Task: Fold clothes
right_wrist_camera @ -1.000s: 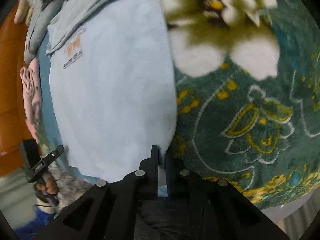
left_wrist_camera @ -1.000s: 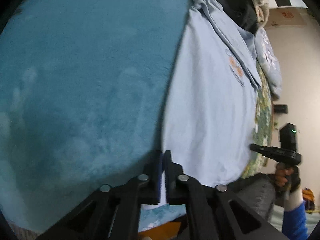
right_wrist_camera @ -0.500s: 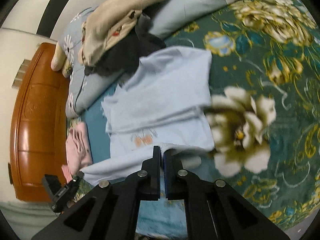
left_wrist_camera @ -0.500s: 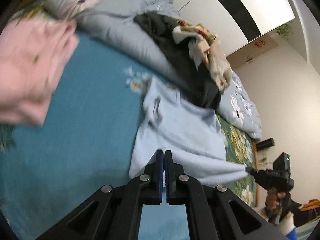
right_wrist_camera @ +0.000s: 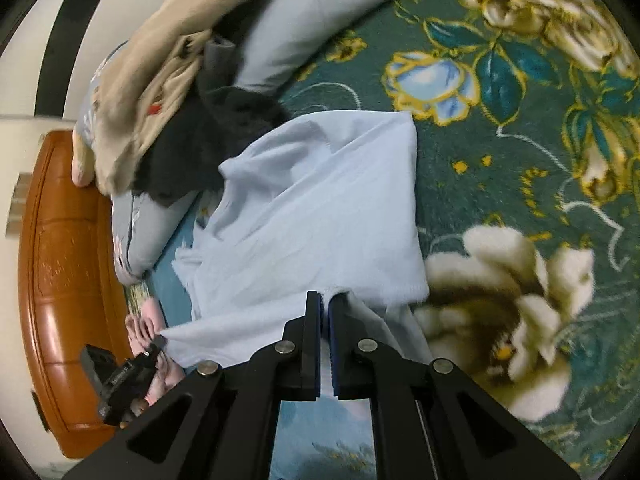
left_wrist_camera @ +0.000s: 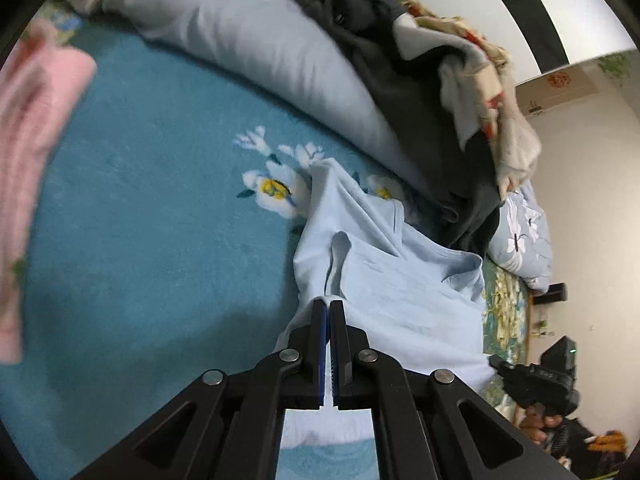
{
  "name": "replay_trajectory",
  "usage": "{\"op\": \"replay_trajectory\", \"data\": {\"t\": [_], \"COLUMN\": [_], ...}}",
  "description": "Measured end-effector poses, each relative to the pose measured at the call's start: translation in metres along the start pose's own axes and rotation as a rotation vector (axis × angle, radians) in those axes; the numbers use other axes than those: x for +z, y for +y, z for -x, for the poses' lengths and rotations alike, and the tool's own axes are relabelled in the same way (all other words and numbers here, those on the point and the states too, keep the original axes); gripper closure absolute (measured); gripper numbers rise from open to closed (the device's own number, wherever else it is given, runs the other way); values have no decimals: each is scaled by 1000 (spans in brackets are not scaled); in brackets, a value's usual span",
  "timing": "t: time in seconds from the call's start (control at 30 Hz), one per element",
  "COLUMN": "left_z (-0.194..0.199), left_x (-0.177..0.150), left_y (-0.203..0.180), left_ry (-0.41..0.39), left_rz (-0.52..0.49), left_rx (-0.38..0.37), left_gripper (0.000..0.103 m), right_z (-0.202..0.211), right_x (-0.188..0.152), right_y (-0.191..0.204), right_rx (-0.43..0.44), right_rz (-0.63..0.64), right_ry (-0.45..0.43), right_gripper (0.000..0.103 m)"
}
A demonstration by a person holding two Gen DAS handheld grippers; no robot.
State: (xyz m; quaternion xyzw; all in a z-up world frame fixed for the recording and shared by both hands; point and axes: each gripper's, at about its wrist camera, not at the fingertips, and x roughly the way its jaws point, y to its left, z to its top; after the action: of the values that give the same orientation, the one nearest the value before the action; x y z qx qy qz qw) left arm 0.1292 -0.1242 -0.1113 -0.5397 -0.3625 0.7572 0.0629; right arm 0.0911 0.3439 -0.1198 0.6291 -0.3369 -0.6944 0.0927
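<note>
The light blue T-shirt (right_wrist_camera: 320, 216) lies on the bed's floral blanket (right_wrist_camera: 500, 152), its lower part doubled up over the top. The left gripper (left_wrist_camera: 329, 308) pinches one corner of the lifted hem and the right gripper (right_wrist_camera: 325, 300) pinches the other, jaws nearly closed. A dark garment (left_wrist_camera: 420, 100) lies heaped on the pillows just beyond.
</note>
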Motion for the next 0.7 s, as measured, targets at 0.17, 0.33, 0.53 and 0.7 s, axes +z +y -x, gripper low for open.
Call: {"op": "replay_trajectory", "data": {"t": [0.17,0.33,0.53,0.7], "left_z": [-18,-19,-28,-33], "left_x": [9,-7,-25,-26], "left_y": [16,19,9,15], "left_ry": [33,63,112,125], "left_rz": [58,9,-146,-143], "left_rx": [-62,-78,25,60], "left_gripper": [87,51,51,54], "right_z": [-2,18,25,6], "right_x": [8,-4,-50,-68], "right_y": [-10,-21,-31,-38], "right_rx": [27,80,159,136], "right_rz": [2,62,110,87], "right_ry": [1,-35,-38,-10], "right_gripper": [71,61,61,61]}}
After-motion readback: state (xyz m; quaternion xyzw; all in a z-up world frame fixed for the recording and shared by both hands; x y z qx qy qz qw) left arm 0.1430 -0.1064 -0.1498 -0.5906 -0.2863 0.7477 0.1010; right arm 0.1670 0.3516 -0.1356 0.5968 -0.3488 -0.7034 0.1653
